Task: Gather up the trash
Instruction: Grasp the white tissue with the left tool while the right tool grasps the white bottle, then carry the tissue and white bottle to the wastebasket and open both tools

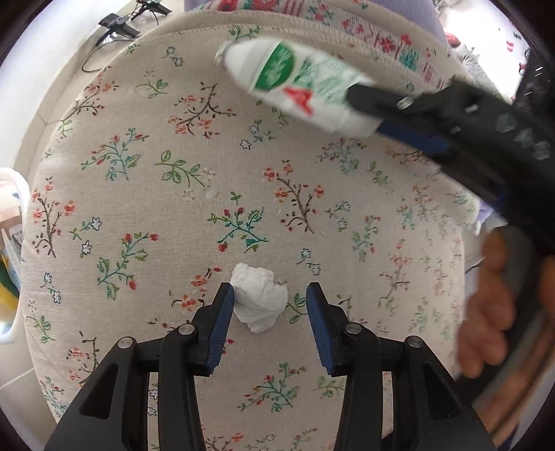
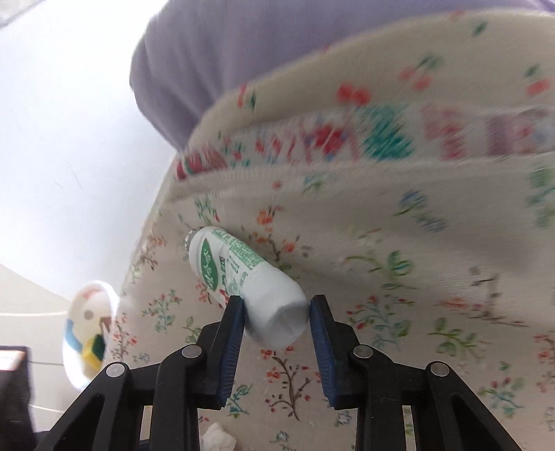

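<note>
A crumpled white tissue (image 1: 260, 296) lies on the floral cushion (image 1: 173, 194). My left gripper (image 1: 270, 298) is open around it, the left finger touching it and the right finger apart from it. My right gripper (image 2: 275, 308) is shut on a small white bottle (image 2: 242, 284) with a green and red label, held by its base above the cushion. The bottle (image 1: 298, 85) and right gripper (image 1: 367, 104) also show blurred at the upper right of the left wrist view. The tissue (image 2: 218, 439) shows at the bottom of the right wrist view.
A white bin (image 2: 88, 329) with trash inside stands left of the cushion; its rim (image 1: 14, 243) shows at the left edge. A patterned cushion (image 2: 381, 138) and a purple one (image 2: 225, 52) lie behind. A cable and stand (image 1: 114, 27) lie on the floor.
</note>
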A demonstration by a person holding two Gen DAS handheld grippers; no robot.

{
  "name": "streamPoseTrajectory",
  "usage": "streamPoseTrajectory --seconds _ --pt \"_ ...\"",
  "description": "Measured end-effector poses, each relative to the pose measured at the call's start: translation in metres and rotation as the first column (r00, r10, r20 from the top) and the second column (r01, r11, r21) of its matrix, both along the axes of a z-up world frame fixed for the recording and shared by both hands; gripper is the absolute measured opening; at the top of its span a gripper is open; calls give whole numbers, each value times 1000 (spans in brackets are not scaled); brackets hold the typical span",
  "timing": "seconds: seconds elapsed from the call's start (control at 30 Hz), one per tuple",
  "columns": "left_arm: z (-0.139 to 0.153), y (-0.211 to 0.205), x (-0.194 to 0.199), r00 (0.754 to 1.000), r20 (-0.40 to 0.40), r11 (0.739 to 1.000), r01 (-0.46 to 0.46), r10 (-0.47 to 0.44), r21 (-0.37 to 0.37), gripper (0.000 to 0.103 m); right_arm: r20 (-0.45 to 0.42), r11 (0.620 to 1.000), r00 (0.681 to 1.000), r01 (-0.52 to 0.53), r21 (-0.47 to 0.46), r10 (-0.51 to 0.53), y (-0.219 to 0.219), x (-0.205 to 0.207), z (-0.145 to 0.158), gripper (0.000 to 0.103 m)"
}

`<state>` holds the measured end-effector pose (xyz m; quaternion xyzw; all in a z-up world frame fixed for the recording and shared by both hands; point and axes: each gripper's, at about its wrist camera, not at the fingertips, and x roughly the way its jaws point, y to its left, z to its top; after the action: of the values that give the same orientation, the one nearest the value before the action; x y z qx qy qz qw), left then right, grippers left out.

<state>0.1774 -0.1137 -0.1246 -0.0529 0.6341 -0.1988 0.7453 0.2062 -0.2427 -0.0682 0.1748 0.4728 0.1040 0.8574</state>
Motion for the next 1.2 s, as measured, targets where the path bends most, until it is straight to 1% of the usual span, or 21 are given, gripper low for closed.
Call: streamPoseTrajectory --seconds 0.07,0.1,0.2,0.37,0.5,0.63,0.83,0.93,1.03,1.1,1.2 --pt "-6 -4 2 1000 12 1000 1 -1 26 26 11 1000 1000 10 4 -10 -4 -4 6 34" --pt "-7 -5 2 1000 11 1000 -1 1 29 22 14 1000 1000 10 0 -10 -4 -5 8 34" --pt "-7 -3 2 1000 14 1000 -10 10 3 19 15 1000 1000 13 -2 -13 -1 -7 12 34" --pt "14 18 2 998 56 999 -19 21 -27 19 29 1000 999 15 7 -15 -7 -16 25 34" --pt "30 38 1 996 84 998 -39 42 -39 19 31 1000 999 11 6 -11 -11 -20 28 34" --pt "36 49 1 992 110 998 -56 58 -17 19 28 1000 1000 7 1 -7 5 -17 26 34" --pt "54 82 3 983 161 996 -86 86 -5 19 30 1000 999 -18 -3 18 29 -17 27 34" --pt "57 98 4 979 176 994 -107 105 4 19 31 999 999 -37 -5 37 46 -17 27 34" --pt "60 125 8 973 180 989 -148 145 1 19 32 998 998 -60 1 60 64 -17 28 34" --pt "63 151 13 965 178 981 -192 192 -17 19 31 997 996 -82 -5 83 79 -17 27 34" --pt "68 195 20 944 180 961 -272 275 -42 19 30 993 993 -114 -17 114 101 -17 27 34"
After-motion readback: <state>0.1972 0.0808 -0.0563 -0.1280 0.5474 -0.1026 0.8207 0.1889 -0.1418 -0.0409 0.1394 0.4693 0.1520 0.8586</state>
